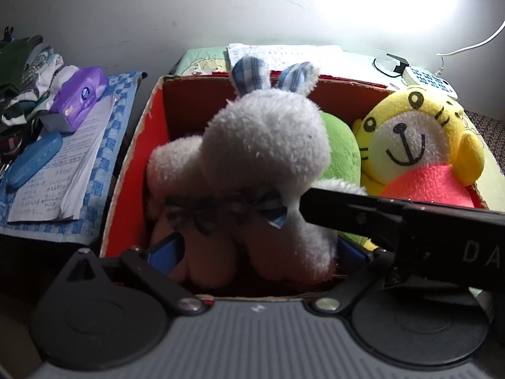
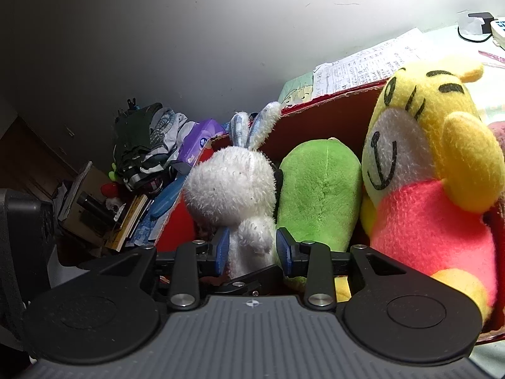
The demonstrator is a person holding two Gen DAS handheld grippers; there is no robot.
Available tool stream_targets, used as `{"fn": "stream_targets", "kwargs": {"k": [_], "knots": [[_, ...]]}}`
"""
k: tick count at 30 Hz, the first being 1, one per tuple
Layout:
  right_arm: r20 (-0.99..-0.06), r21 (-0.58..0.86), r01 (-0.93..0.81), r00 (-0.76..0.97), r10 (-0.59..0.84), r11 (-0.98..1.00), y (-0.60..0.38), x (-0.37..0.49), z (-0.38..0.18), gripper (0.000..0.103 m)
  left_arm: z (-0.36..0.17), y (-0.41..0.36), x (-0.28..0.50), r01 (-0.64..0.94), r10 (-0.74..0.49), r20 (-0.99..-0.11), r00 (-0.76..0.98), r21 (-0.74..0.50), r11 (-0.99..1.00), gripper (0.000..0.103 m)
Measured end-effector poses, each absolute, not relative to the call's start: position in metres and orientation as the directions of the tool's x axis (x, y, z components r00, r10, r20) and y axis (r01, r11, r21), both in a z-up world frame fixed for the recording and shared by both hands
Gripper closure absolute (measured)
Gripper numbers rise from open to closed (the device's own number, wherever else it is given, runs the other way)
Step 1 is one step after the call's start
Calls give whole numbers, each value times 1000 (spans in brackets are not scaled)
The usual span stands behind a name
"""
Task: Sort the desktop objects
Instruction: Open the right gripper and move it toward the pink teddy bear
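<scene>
A white rabbit plush (image 1: 265, 145) with blue checked ears stands upright in the left part of a red cardboard box (image 1: 132, 164). My left gripper (image 1: 258, 249) is open wide, its blue pads (image 1: 167, 249) flanking the rabbit's pinkish feet. My right gripper (image 2: 253, 248) is shut on the rabbit plush (image 2: 233, 180), pinching its lower body and arm between the blue pads (image 2: 222, 246). Its black finger crosses the left wrist view from the right. A green plush (image 2: 318, 189) and a yellow tiger plush (image 2: 419, 164) in a pink shirt fill the rest of the box (image 2: 315, 126).
Left of the box lie papers (image 1: 63, 164) on a blue checked cloth, a blue case (image 1: 33, 161) and a purple tissue pack (image 1: 80, 94), with piled clothes (image 1: 22, 72) behind. Printed sheets (image 1: 284, 55), a white power strip (image 1: 429, 80) and a cable lie behind the box by the wall.
</scene>
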State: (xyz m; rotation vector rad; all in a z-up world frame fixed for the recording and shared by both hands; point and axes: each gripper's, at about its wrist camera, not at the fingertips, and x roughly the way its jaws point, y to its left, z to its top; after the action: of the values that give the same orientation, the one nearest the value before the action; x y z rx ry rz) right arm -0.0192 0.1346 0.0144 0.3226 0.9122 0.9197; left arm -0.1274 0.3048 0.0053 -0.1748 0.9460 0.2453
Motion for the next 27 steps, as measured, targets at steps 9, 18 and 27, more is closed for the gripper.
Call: {"fn": "stream_targets", "kwargs": {"k": [9,18,27], "knots": [[-522,596,-541,300,799,593,128,-24,20,67,14,294,-132,-299,186,-809,558,13,954,4],[-505,598,-539,322,801,594,120,-34,26,67,24,286,-143,-328,230,-793,564,40,944,4],[-491,618,-527,322,810,583,109,-44,27,67,36,272,-156,-338,281,-759,587,85,937,4]]}}
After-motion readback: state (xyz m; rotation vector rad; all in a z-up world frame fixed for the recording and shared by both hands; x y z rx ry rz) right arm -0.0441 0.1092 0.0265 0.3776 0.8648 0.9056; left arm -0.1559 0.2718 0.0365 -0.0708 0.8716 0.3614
